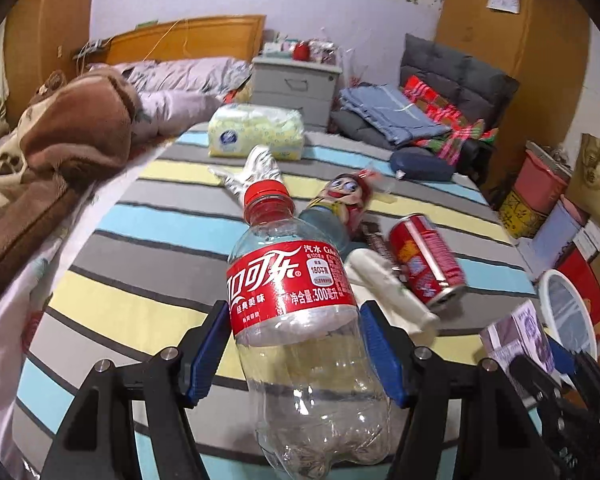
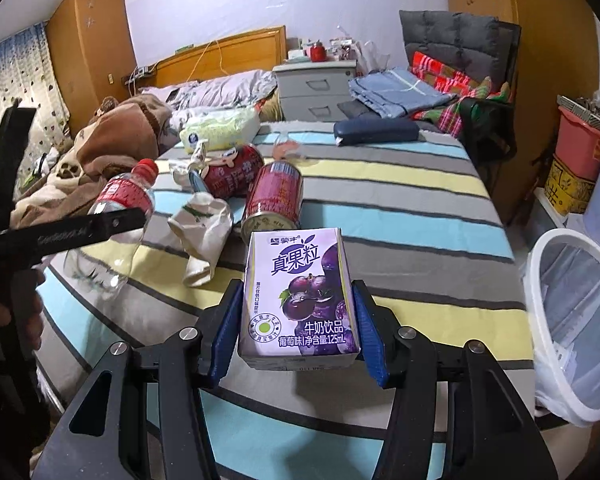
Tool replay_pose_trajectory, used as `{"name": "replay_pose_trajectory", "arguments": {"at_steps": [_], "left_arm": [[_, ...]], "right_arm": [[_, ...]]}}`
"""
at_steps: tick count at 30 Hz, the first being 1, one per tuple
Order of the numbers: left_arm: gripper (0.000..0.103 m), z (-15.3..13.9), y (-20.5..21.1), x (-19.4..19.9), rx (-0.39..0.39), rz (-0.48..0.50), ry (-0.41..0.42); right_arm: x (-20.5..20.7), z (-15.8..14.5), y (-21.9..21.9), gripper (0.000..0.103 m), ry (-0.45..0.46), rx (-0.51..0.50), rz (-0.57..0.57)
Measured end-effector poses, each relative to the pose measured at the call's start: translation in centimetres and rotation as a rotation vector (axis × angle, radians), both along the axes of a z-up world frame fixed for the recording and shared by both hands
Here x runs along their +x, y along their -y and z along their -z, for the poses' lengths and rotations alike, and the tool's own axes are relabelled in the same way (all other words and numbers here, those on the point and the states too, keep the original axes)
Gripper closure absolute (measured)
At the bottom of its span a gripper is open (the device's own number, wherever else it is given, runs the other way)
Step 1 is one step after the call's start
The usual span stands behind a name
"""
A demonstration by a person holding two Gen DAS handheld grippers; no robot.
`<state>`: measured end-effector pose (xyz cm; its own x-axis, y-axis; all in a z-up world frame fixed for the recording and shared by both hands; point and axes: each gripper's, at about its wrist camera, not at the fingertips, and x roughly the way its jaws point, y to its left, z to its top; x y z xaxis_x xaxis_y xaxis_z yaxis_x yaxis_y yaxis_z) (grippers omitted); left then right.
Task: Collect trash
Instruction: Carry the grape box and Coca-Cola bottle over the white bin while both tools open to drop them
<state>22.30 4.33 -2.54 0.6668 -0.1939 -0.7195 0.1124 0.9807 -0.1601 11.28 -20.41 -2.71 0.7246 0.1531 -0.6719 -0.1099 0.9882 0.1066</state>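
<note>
Left gripper [image 1: 296,344] clamps bottle [image 1: 300,320], angled downward over bed [image 1: 140,248].

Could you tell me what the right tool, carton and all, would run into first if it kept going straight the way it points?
Most likely the red can lying right beyond the purple milk carton gripped in the right tool, though depth is uncertain.

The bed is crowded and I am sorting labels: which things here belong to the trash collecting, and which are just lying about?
Trash job:
cola bottle in left gripper
grape milk carton in right gripper
red can
crumpled white wrapper
lined white bin

Lying about:
tissue pack
dark blue case
brown blanket
folded blue cloth
</note>
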Motion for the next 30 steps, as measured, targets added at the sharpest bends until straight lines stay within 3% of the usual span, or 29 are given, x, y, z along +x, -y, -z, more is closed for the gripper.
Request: {"name": "replay_pose_trajectory", "arguments": {"at_steps": [11,30], "left_arm": [[0.037,-4.0,4.4,-3.6,-0.003,0.140,0.094],[0.037,-6.4,18.8,-5.9,-0.001,0.438,0.151]], "right_arm": [[-1.5,-2.3,2.9,0.049,0.076,0.005,0.079],[-4.5,-3.7,11.2,0.049,0.123,-0.012,0.284]]}}
